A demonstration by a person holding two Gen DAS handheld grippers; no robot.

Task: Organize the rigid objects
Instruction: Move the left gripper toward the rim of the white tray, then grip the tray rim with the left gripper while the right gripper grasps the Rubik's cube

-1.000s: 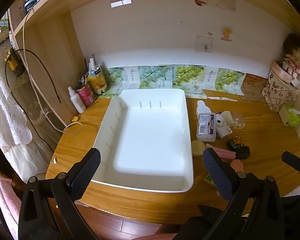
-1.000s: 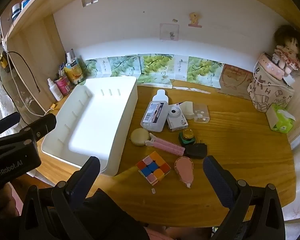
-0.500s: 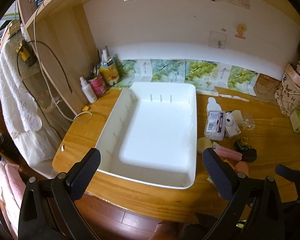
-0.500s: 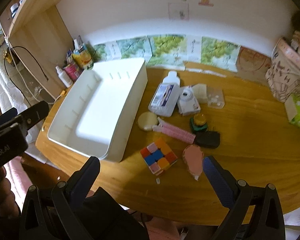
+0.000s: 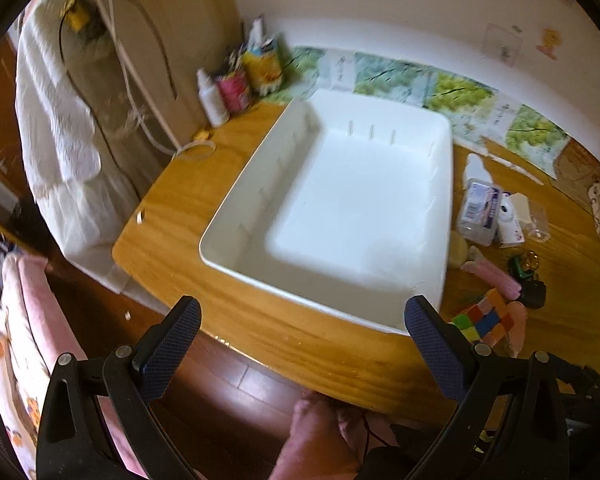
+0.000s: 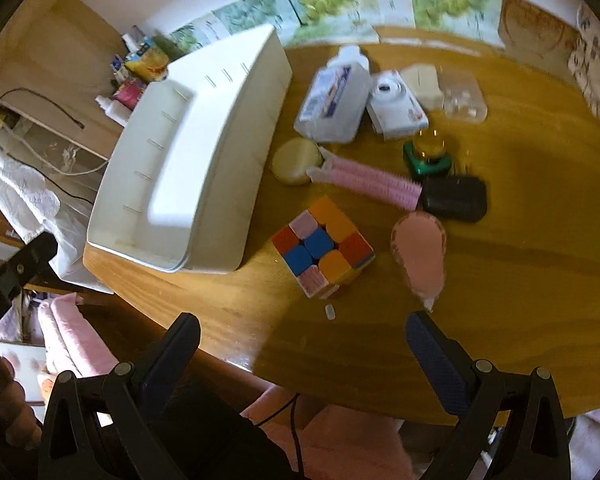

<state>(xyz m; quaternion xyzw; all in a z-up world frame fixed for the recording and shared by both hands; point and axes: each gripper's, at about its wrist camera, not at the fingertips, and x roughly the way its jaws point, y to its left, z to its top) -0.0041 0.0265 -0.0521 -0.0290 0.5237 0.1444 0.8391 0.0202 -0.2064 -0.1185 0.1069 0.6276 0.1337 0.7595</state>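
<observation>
Both grippers have swung down and to the right since a second ago, so the right gripper (image 6: 302, 344) now hangs over the desk's near edge with jaws spread wide and empty. Straight ahead of it, between its fingers' line, sits the colour cube (image 6: 323, 246), just beside the empty white tray (image 6: 260, 132). The left gripper (image 5: 302, 326), equally open, faces the tray; the right is nearer.

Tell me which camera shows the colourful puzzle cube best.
The right wrist view: the puzzle cube sits whole near the frame's centre, top and sides visible. The left wrist view catches only part of it, low at the right, behind the left gripper's finger.
</observation>
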